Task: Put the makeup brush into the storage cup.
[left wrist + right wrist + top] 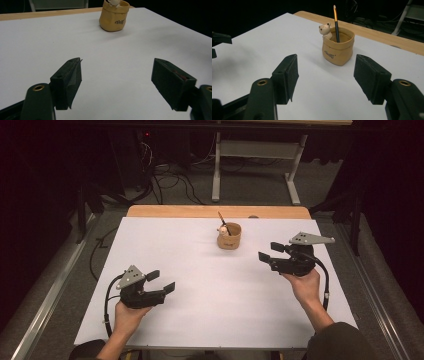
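Note:
A tan pot (pixel 229 236) shaped like a small sack stands at the far middle of the white table top (pixel 200 285). A little bear figure (pixel 325 29) sits on its rim, and a dark pencil (pixel 336 22) with an orange tip stands inside. My left gripper (pixel 161 281) rests near the front left, open and holding nothing, with the pot (pixel 114 17) far ahead of its jaws. My right gripper (pixel 270 251) hovers right of the pot, open and holding nothing. The pot (pixel 338 46) lies just beyond its jaws.
A wooden strip (pixel 215 211) runs along the table's far edge. Behind it on the grey floor are a white desk frame (pixel 255 155) and loose cables (pixel 170 180). Dark curtains close in both sides.

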Tool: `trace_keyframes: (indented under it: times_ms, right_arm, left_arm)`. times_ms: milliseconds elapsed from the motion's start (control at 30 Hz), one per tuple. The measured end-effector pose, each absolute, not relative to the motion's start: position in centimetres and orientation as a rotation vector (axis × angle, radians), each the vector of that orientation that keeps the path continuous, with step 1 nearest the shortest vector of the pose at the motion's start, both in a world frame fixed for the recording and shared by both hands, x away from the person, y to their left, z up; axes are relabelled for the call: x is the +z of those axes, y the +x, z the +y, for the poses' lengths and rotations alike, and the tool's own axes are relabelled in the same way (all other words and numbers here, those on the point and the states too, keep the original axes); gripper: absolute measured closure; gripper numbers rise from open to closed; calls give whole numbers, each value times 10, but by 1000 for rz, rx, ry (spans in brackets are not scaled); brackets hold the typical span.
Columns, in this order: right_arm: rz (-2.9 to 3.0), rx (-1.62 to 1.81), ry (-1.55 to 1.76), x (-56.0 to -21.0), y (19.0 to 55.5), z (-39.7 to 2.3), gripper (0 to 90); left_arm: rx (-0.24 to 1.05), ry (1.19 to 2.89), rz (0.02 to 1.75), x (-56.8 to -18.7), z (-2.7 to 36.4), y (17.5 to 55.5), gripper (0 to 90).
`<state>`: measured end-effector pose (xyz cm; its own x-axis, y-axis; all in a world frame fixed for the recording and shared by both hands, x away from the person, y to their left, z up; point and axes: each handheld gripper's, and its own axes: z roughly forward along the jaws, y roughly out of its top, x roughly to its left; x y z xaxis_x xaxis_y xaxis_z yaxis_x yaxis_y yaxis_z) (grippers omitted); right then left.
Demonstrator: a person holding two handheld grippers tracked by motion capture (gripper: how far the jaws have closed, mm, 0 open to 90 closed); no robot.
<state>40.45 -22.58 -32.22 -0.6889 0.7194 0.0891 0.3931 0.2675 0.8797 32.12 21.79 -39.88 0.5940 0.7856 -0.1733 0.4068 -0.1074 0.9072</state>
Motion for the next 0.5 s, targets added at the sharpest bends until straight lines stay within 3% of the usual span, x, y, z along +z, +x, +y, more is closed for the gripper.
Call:
trace_keyframes:
  times_ms: [500]
  right_arm:
    - [2205,1425,1028,-328,393,-235,377]
  left_arm:
    - [431,1728,988,-399,217,321,248]
